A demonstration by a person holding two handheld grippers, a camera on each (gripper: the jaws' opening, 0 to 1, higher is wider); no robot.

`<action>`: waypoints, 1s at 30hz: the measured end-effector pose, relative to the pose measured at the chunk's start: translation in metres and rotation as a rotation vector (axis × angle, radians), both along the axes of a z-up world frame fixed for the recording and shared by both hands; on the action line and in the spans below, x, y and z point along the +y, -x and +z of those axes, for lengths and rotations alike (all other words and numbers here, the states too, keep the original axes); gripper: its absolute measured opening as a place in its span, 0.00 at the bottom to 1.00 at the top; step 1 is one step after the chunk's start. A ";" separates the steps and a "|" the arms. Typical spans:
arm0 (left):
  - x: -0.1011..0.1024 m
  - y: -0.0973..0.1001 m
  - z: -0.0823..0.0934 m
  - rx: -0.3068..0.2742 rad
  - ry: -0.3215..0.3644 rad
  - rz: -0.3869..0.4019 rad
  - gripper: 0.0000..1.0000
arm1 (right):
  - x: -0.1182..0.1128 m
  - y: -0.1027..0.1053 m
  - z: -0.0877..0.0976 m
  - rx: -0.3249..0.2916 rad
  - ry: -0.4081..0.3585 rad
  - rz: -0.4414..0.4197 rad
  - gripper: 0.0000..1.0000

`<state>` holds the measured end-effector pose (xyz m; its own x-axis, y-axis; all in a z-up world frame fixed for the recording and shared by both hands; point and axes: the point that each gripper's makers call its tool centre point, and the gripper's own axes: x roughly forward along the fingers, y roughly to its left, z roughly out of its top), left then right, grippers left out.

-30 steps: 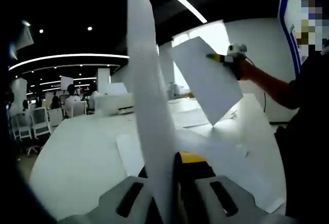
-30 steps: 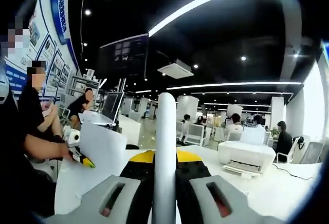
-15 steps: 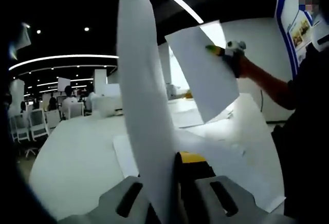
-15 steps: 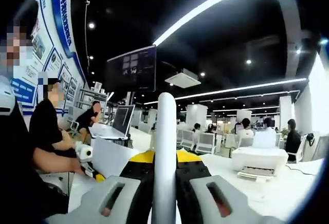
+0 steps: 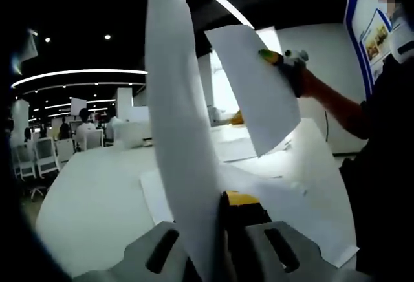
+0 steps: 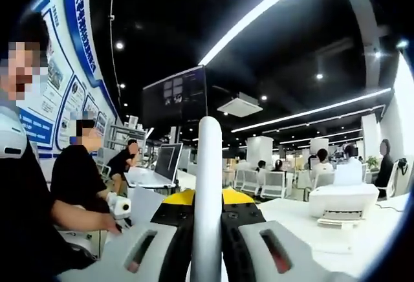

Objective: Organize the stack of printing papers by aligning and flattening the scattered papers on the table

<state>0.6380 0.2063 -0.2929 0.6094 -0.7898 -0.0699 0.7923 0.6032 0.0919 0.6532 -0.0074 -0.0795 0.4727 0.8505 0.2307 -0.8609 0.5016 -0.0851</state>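
Note:
My left gripper (image 5: 217, 233) is shut on a white sheet (image 5: 178, 120) that rises edge-on up the left gripper view. Further right, my right gripper (image 5: 277, 57) holds a second white sheet (image 5: 252, 88) up in the air above the table. More loose sheets (image 5: 291, 195) lie scattered and overlapping on the white table (image 5: 90, 191). In the right gripper view my right gripper (image 6: 208, 230) is shut on its sheet (image 6: 208, 165), seen edge-on. At the lower left my left gripper (image 6: 119, 206) appears in the person's hand with its sheet (image 6: 147, 206).
A white printer (image 5: 132, 132) stands at the table's far side, also seen as the printer (image 6: 343, 199) at right. The person's arm (image 5: 336, 104) and dark body fill the right. Office chairs (image 5: 39, 156) and seated people (image 6: 126, 165) are beyond the table.
The sheet in my right gripper has moved a little up and left in the left gripper view. The right gripper view has tilted upward. My left gripper's sheet has barely shifted.

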 end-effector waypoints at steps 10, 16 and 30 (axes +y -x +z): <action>-0.003 0.001 -0.001 0.000 -0.003 -0.003 0.06 | 0.010 -0.003 -0.005 0.011 -0.004 0.034 0.08; -0.003 0.001 0.000 -0.002 -0.005 -0.007 0.06 | 0.018 -0.003 -0.007 0.023 0.000 0.055 0.08; 0.002 0.000 0.002 -0.003 -0.006 -0.009 0.06 | 0.035 0.000 -0.014 0.042 0.002 0.088 0.08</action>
<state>0.6377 0.2080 -0.2905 0.6025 -0.7948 -0.0727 0.7974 0.5955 0.0976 0.6537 0.0272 -0.0931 0.4054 0.8896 0.2104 -0.9044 0.4238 -0.0490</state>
